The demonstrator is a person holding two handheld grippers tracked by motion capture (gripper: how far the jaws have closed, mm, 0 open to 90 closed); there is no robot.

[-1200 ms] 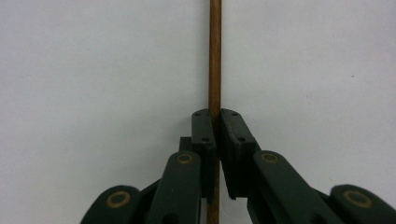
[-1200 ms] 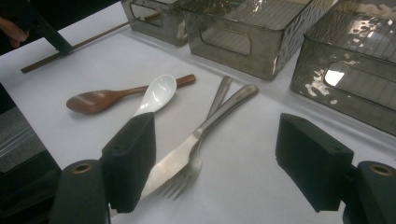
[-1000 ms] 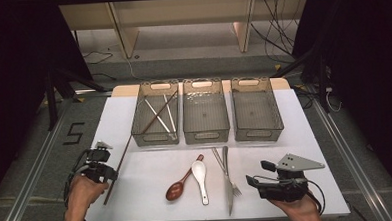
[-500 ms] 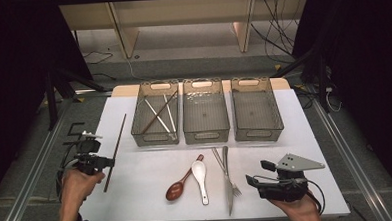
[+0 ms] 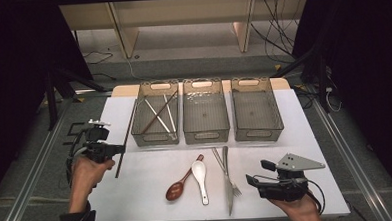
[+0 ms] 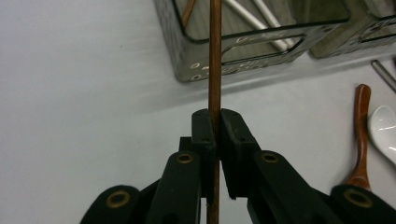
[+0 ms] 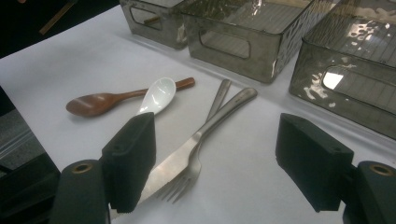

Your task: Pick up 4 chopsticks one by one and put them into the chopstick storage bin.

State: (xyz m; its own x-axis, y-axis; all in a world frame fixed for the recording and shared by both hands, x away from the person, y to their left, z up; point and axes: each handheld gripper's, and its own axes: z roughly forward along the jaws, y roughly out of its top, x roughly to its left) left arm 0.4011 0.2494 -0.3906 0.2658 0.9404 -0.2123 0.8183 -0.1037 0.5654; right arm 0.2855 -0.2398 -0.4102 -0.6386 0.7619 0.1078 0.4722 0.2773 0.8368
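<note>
Chopstick (image 6: 215, 60) pinched between left gripper (image 6: 215, 135) pads; right gripper (image 7: 219, 158) jaws spread wide.

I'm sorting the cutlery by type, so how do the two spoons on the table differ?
The wooden spoon is dark brown, the white spoon glossy white, probably ceramic. The wooden spoon lies slanted, bowl toward the person and handle toward the bins; the white spoon lies nearly straight, bowl toward the bins. The wooden handle is thinner. Both lie flat, touching at the crossing.
</note>
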